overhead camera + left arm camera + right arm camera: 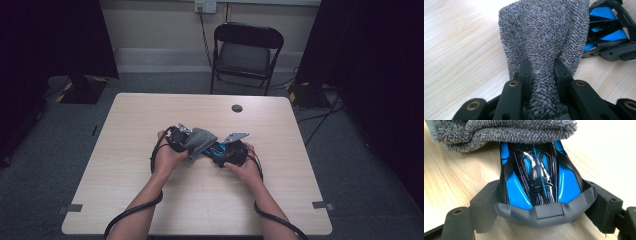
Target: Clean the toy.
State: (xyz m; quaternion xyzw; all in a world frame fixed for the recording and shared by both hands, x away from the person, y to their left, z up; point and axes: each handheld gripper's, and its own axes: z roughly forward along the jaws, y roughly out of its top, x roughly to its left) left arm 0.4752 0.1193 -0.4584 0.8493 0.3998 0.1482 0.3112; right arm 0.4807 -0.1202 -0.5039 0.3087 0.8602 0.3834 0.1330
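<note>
1. Toy car, blue and black, on the table near its middle; taken as landmark for everything below.
2. Right gripper: jaws closed against the car's two flanks, at the end bearing the grey bumper-like bar. Firmly held, by the look of the right gripper view.
3. Left gripper: jaws pinched shut on a bunched fold of grey towel. Rest of the cloth fans out ahead of the jaws toward the car.
4. Towel's far edge draped over the end of the car away from the right gripper; other end bare. Touching or just hovering: cannot tell for certain, though overlap plain in the right gripper view.
5. Car's long axis running straight along the right gripper's line of sight; in the high view, roughly left-right across the table, towel end toward the left hand.
6. Judgement: likely a wipe of the car. Left gripper the nearer to the covered end; stroke probably along the long axis, toward the right gripper's jaws.
7. Risk: cloth snagging on the car's fins.
</note>
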